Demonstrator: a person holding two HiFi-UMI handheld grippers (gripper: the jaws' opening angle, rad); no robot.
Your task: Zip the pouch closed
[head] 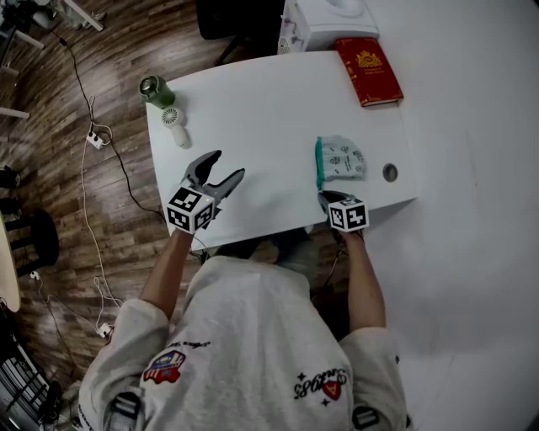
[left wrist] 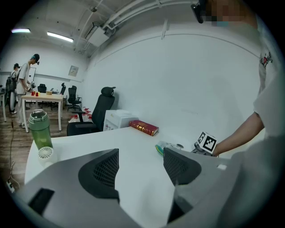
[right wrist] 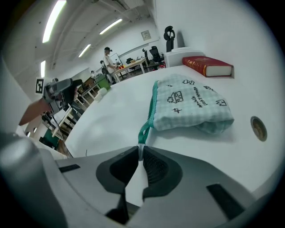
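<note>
A pale green checked pouch [head: 343,160] with a teal zipper band [right wrist: 151,104] along its left side lies on the white table [head: 253,118], near the front right. My right gripper [head: 325,199] is at the near end of that band. In the right gripper view its jaws [right wrist: 140,149] are shut on the zipper's end tab [right wrist: 142,133]. My left gripper [head: 229,165] hovers over the table's front left, well apart from the pouch [left wrist: 167,146]. It stands open [left wrist: 140,158] with nothing between its fingers.
A red book [head: 369,71] lies at the far right corner, with a white appliance [head: 328,21] behind it. A green bottle [head: 156,90] and a small white fan [head: 174,122] stand at the far left. A round cable hole [head: 390,172] sits right of the pouch.
</note>
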